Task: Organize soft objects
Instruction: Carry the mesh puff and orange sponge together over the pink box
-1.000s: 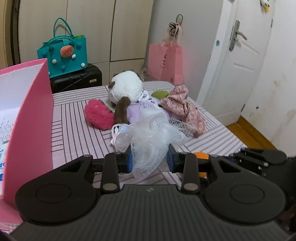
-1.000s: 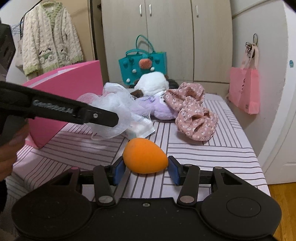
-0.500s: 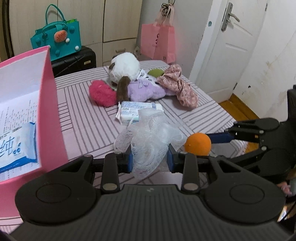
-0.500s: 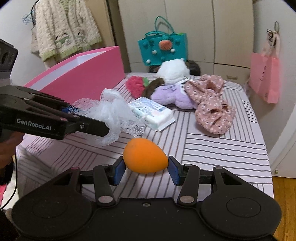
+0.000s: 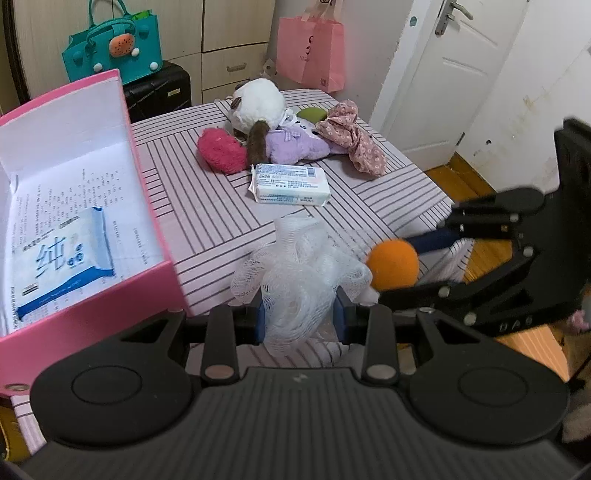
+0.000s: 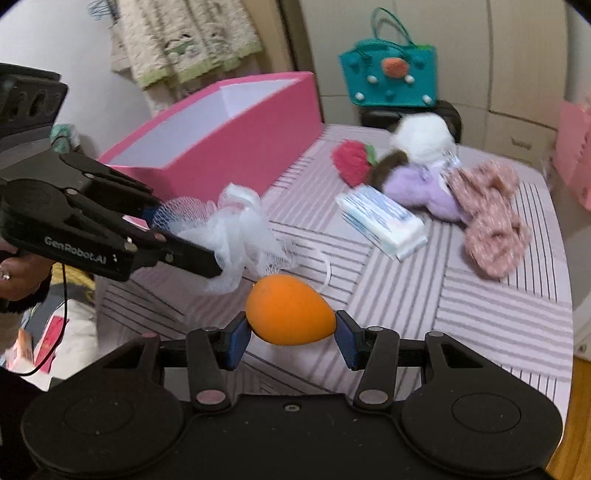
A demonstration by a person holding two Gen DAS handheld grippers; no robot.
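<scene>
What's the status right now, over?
Left gripper shut on white mesh bath pouf. Right gripper shut on orange egg-shaped sponge. Open pink box alongside, path clear.

A home bedroom: wardrobe (image 5: 229, 33), hanging cardigan (image 6: 184, 37), door (image 5: 454, 74).
</scene>
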